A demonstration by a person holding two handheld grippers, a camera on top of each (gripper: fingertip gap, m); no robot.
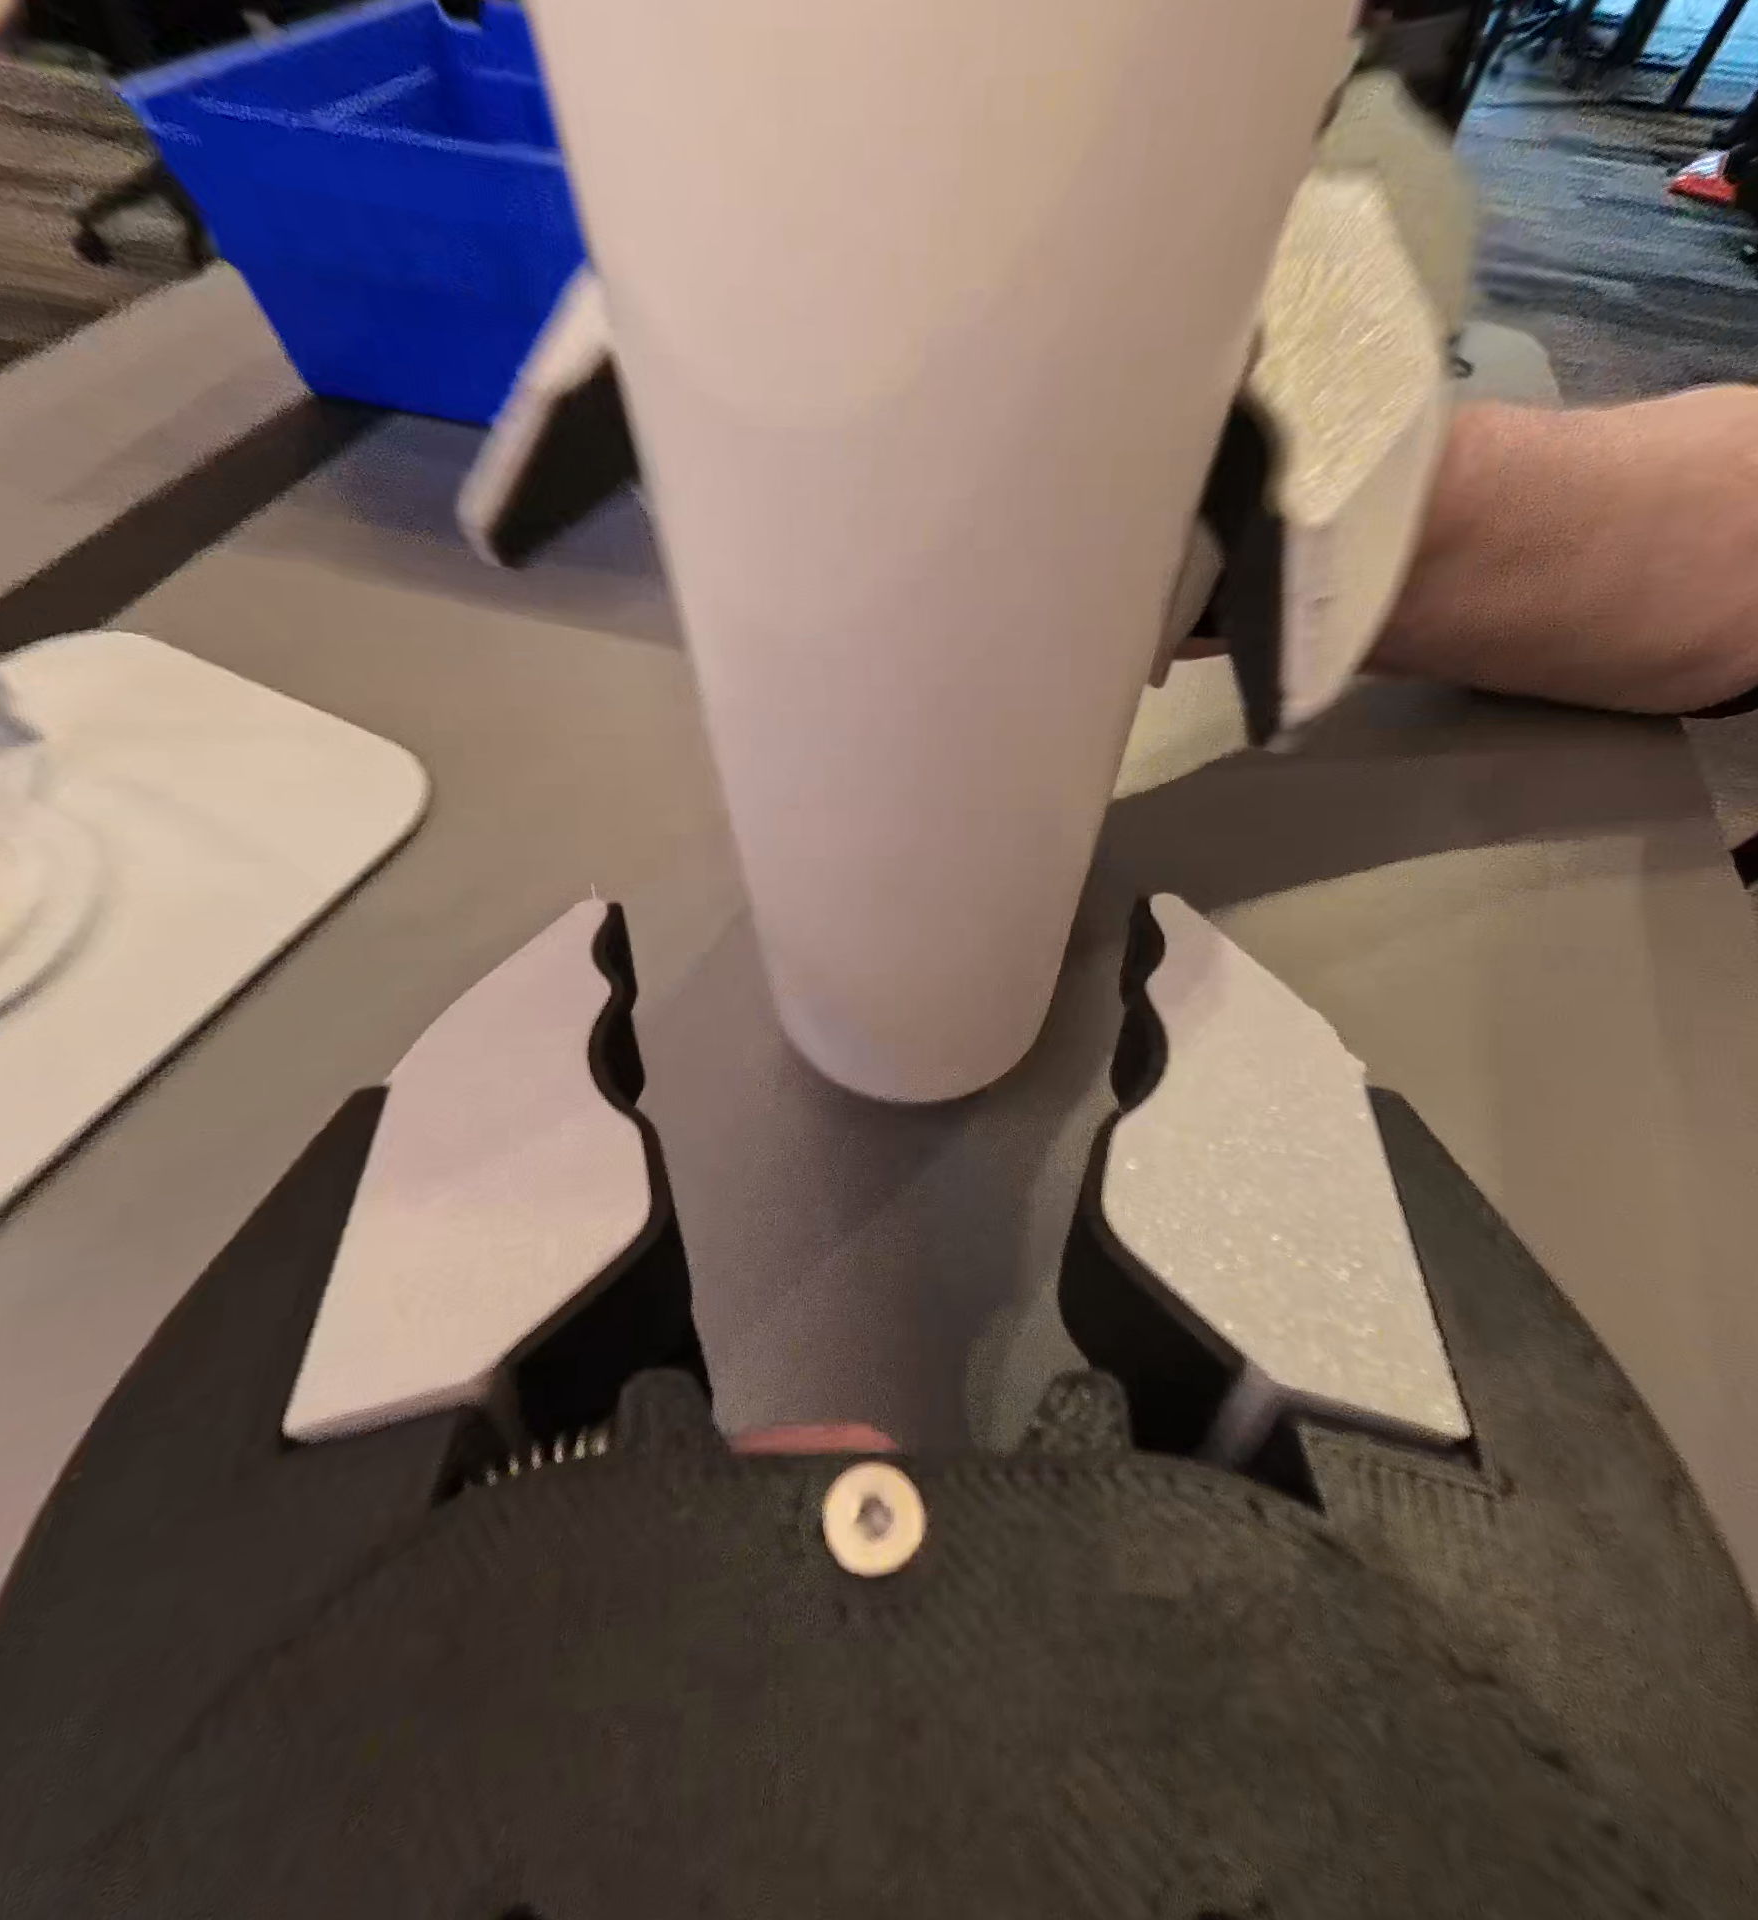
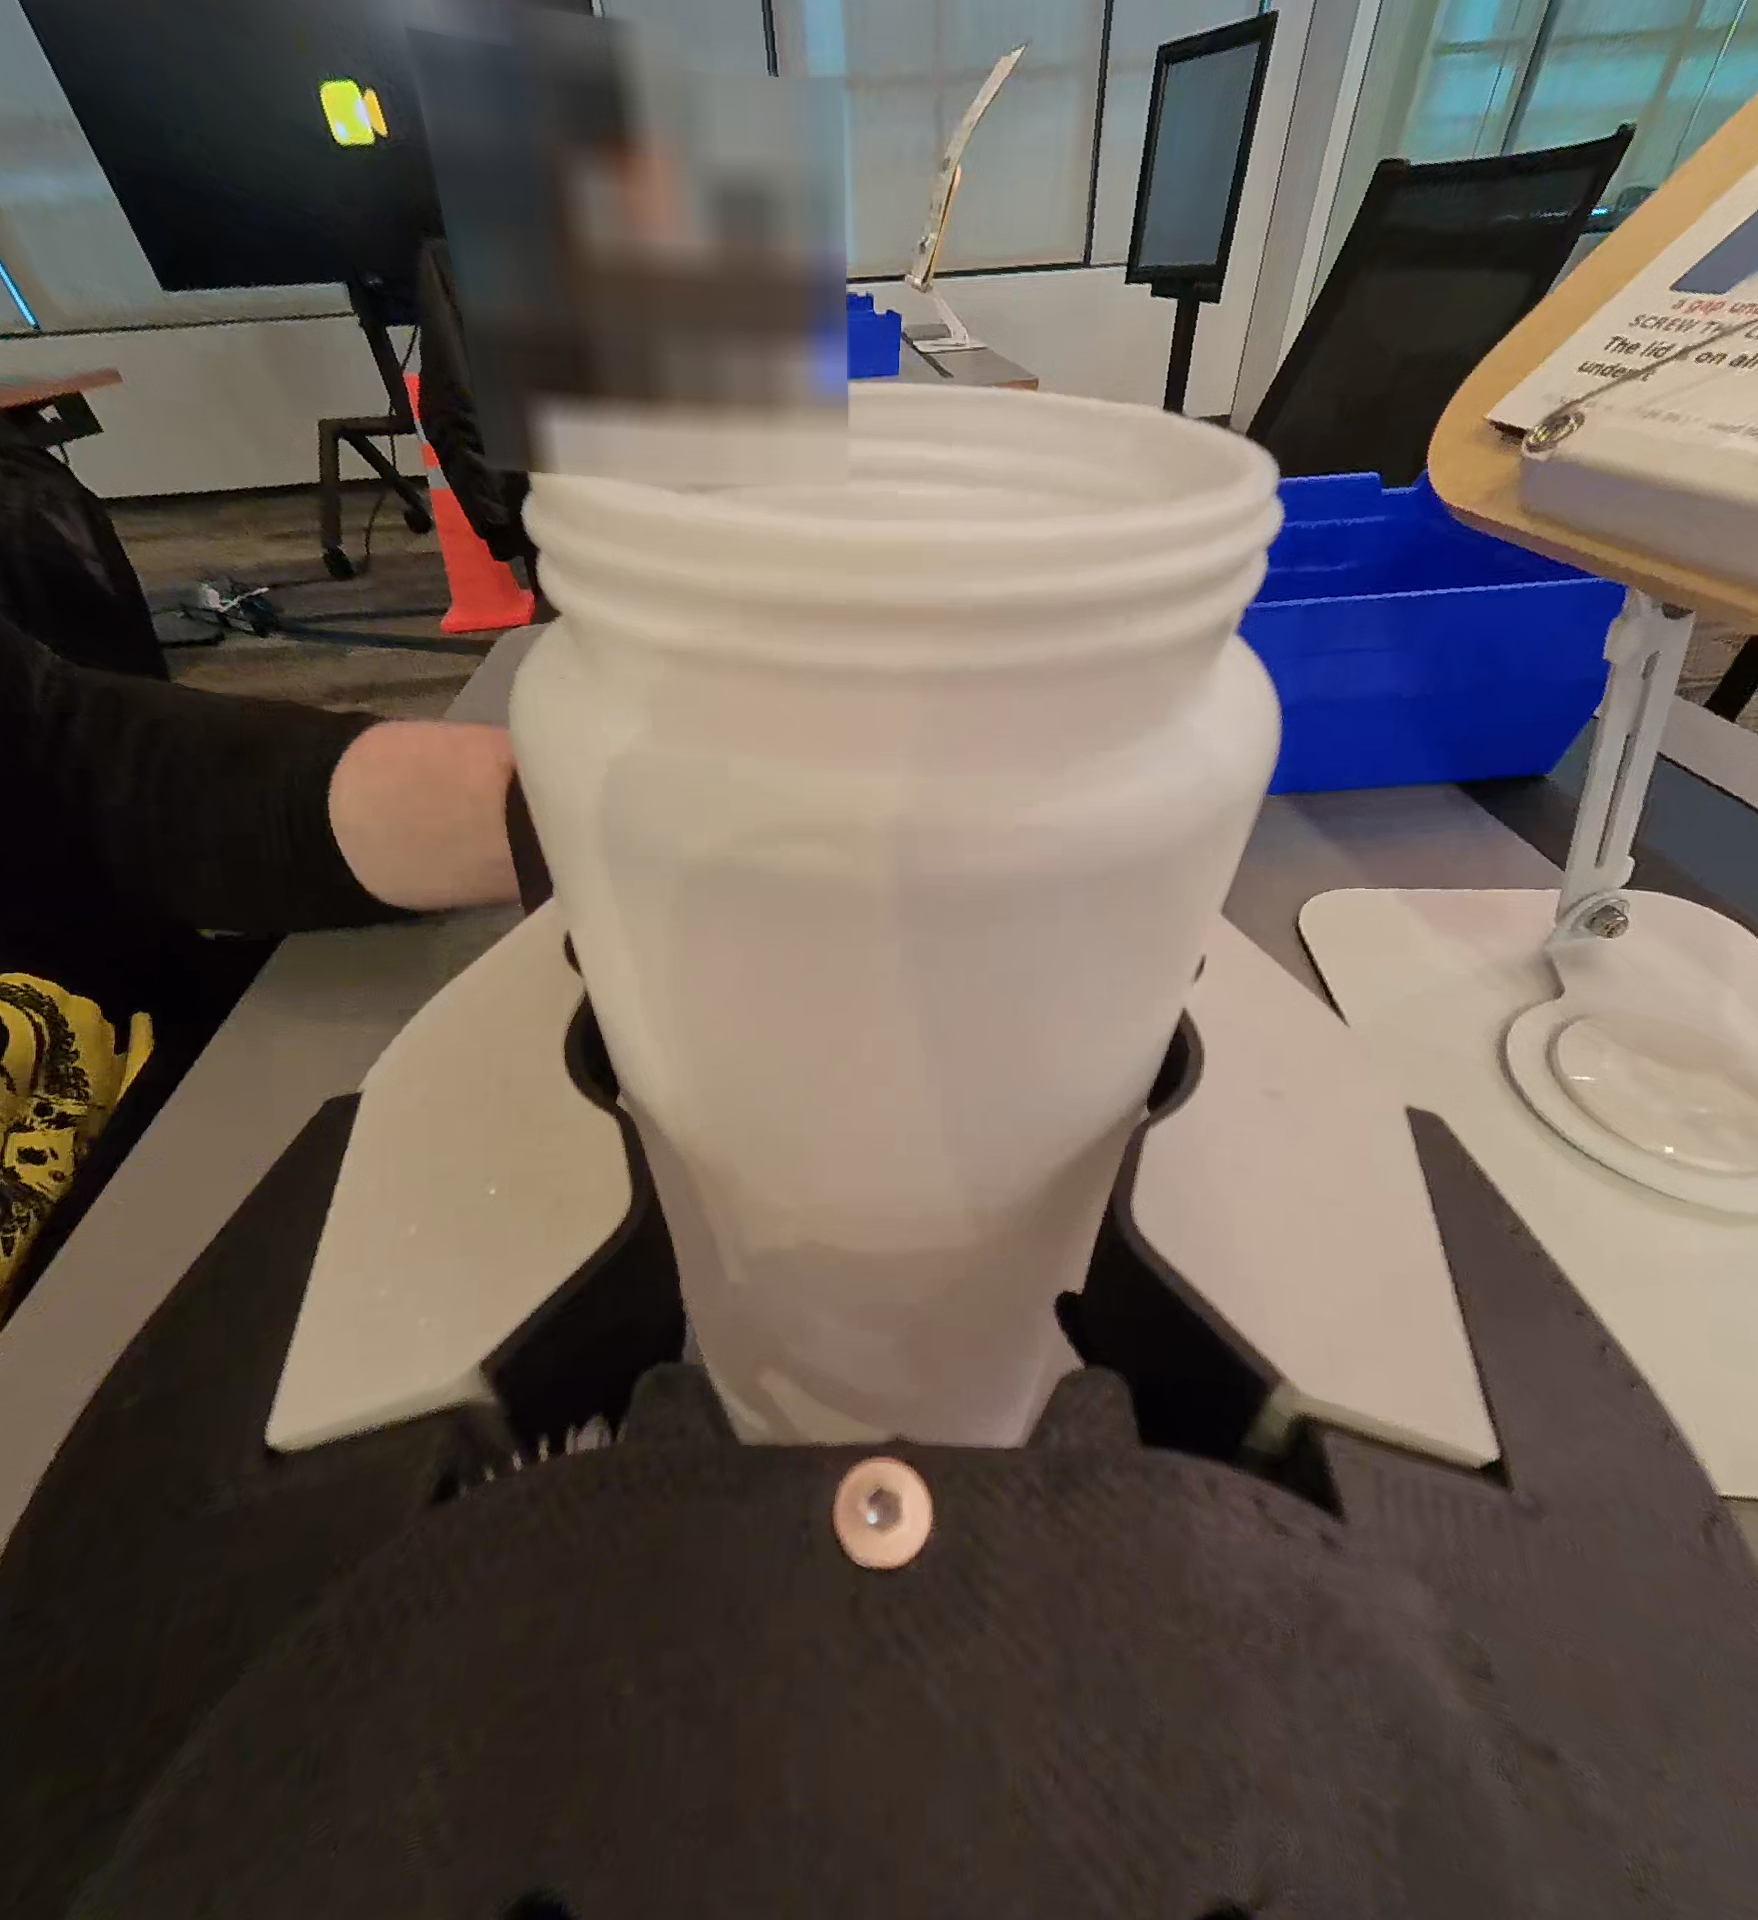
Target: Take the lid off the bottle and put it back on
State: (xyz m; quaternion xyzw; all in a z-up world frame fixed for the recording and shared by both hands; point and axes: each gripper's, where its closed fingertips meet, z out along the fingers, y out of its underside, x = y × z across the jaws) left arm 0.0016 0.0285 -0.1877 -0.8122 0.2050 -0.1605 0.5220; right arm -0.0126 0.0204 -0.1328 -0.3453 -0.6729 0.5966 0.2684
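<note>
A white plastic bottle [image 2: 896, 883] stands upright with its mouth open and its screw threads [image 2: 896, 561] bare. No lid is in view. My right gripper [image 2: 885, 956] is shut on the bottle's body, and it also shows in the left wrist view, where its fingers [image 1: 1342, 416] clamp the bottle [image 1: 906, 571] halfway up. My left gripper [image 1: 880, 914] is open and empty, with its jaws on either side of the bottle's base and not touching it. The base rests on or just above the grey table [image 1: 1374, 935].
A blue bin [image 2: 1426, 665] stands at the back of the table and also shows in the left wrist view [image 1: 376, 208]. A white mat [image 1: 179, 831] holds a stand with a clear base [image 2: 1664, 1091] that carries a clipboard [image 2: 1633, 364]. A person's forearm [image 1: 1581, 551] rests at the table's edge.
</note>
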